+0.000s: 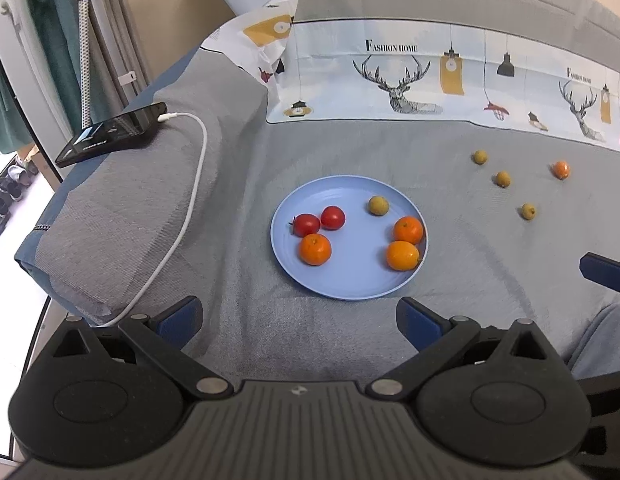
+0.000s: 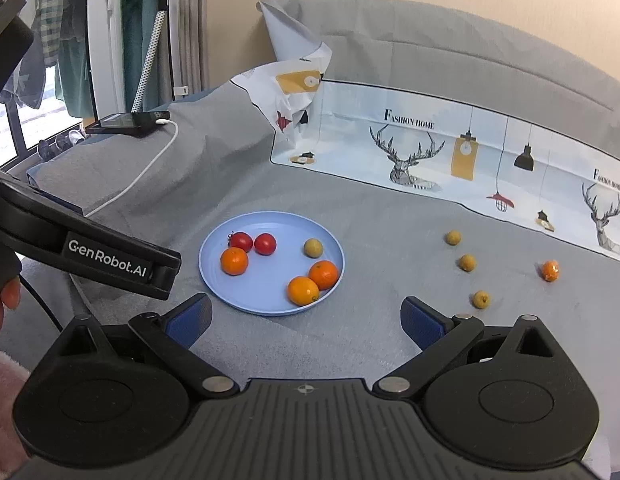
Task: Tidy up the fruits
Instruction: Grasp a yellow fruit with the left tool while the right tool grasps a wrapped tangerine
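A blue plate point(image 1: 351, 276) is being observed on a grey bed cover point(image 1: 349, 144), and six fruits are being carried on it: two red tomatoes point(image 1: 333, 217), three oranges point(image 1: 408, 230) and one small yellow-green fruit point(image 1: 378, 205). Four fruits are being left loose on the cover to the right of the plate, well apart from it: three small yellow-green ones point(image 2: 467, 263) and one small orange point(image 2: 550, 270). The left tool point(image 1: 300, 320) is being held released and empty just short of the plate's near rim; the right tool point(image 2: 306, 322) is likewise being held spread and empty, with the nearest loose fruit point(image 2: 481, 299) lying just beyond its right finger. The loose fruits are being judged light, round and liable to roll on the soft cover; the skins appear fairly firm, though bruising under a hard squeeze is being considered possible. A hold across the widest part, from above, is being recommended. No long axis is being noted, the fruits being near-spherical; the direction of the stem ends cannot be told. A phone point(image 1: 112, 135) on a white cable point(image 1: 190, 204) is being noted at the left, clear of the work.
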{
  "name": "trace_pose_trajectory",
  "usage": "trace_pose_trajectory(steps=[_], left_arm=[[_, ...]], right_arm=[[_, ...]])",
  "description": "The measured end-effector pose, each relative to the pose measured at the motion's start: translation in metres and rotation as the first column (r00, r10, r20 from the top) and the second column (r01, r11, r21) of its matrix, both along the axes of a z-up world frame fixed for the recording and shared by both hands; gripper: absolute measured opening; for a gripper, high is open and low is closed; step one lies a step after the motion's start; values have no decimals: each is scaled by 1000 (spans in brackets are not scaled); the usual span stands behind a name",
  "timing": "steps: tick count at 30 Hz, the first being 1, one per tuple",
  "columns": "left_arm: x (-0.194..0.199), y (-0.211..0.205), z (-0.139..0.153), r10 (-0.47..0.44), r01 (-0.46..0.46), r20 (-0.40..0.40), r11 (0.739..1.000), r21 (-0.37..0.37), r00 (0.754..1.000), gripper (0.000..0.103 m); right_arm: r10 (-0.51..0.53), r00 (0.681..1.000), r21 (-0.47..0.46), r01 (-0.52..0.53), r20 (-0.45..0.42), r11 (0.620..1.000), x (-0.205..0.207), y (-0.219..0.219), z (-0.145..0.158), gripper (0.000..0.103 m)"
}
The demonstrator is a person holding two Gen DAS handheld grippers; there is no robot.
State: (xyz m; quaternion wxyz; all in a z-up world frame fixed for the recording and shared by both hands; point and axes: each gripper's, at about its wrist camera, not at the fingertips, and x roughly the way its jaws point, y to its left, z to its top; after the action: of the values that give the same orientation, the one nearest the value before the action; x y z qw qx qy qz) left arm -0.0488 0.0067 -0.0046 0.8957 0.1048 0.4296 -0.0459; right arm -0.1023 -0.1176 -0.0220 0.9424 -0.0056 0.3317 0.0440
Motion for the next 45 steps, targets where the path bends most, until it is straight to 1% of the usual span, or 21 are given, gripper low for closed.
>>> trace_pose_trajectory(steps=[6,10,12,15,17,24,29,30,32,35,38,40,43,44,45], left_arm=[[10,-12,-6,-24,24,-15,999,42,1000,103],[19,-26,-9,-57,59,-23,996,67,998,103],[25,-36,-11,-80,82,-28,993,79,996,103],[38,-53,-15,-102,105,-48,991,85,994,103],[49,-67,-18,-114,119,-70,990,80,991,103],[100,-129,-36,-155,160,-145,987,25,977,103],[144,-190,-63,-178,181,-183,983,2,967,103],[153,-202,-69,-180,182,-190,983,-5,965,103],[173,-227,-85,-187,184,-208,982,-35,960,103],[200,-264,-110,-196,194,-227,981,-32,954,103],[226,-292,-136,-190,193,-221,981,-8,957,103],[240,-305,-151,-195,197,-216,980,-12,957,103],[254,-321,-170,-218,223,-224,975,0,950,103],[258,-326,-177,-229,234,-223,972,-3,948,103],[261,-329,-182,-237,241,-223,970,-7,946,103]], right_arm=[[-40,999,43,41,-23,998,9,-14,-10,100],[-109,993,83,113,-48,990,17,-35,-20,101],[-171,983,106,177,-62,979,21,-51,-27,101],[-276,957,157,287,-87,945,27,-82,-36,101],[-341,935,164,353,-94,921,31,-103,-43,101],[-516,854,111,521,-71,847,55,-179,-75,101],[-614,789,22,614,-12,789,87,-243,-105,101],[-629,777,20,629,-12,777,98,-257,-111,101],[-669,743,46,670,-23,741,118,-290,-126,101],[-701,712,86,702,-49,707,151,-330,-145,101],[-709,702,94,712,-66,696,184,-356,-164,101],[-708,703,87,711,-73,697,202,-369,-176,101],[-705,702,85,712,-97,697,223,-381,-194,101],[-709,698,76,716,-106,694,228,-383,-201,103],[-709,702,39,712,-74,701,232,-379,-205,102]])
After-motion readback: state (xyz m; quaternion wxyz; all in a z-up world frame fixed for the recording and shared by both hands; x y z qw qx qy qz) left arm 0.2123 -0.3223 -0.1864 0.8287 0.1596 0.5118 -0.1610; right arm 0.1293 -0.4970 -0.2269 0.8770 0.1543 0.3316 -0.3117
